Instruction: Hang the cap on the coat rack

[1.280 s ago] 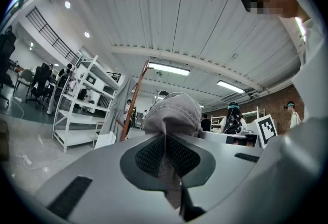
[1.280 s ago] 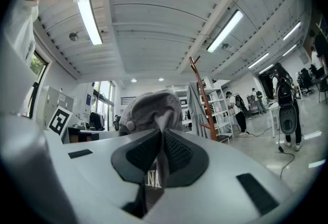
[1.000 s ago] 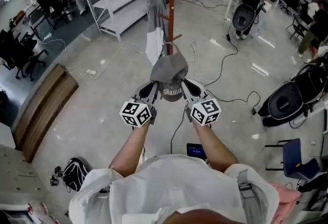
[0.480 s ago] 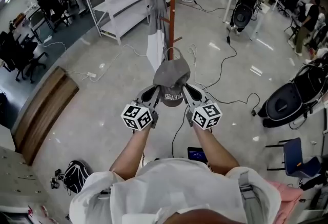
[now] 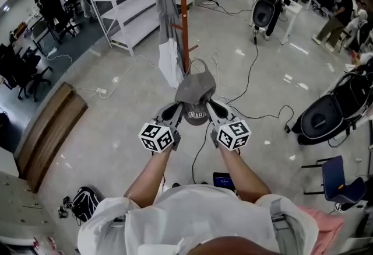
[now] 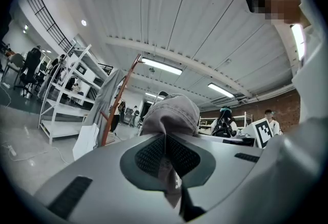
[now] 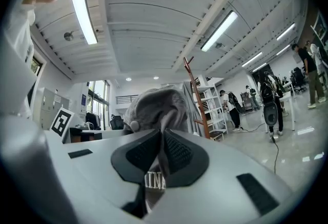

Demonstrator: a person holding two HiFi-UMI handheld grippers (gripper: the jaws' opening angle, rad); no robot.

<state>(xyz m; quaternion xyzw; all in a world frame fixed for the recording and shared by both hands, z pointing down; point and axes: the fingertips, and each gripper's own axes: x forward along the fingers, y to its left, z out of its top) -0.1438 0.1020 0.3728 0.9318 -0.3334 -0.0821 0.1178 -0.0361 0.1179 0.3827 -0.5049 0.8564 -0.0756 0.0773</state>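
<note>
A grey cap (image 5: 195, 90) with white lettering on its front hangs in the air between my two grippers. My left gripper (image 5: 174, 110) is shut on the cap's left side, and my right gripper (image 5: 213, 109) is shut on its right side. The cap's crown (image 6: 171, 112) rises above the closed left jaws, and the same crown (image 7: 154, 107) shows over the closed right jaws. Beyond the cap stands the reddish-brown coat rack (image 5: 183, 11) with pegs. A grey garment (image 5: 165, 6) and a white bag (image 5: 169, 61) hang on the rack's left side.
White shelving (image 5: 125, 6) stands behind the rack to the left. Cables (image 5: 250, 73) run over the grey floor. Black strollers (image 5: 329, 114) stand at the right, a wooden bench (image 5: 46, 128) at the left. People stand in the background.
Both grippers have stayed shut on the cap. The rack has shifted left and nearer in the head view, and the cap sits slightly lower in it.
</note>
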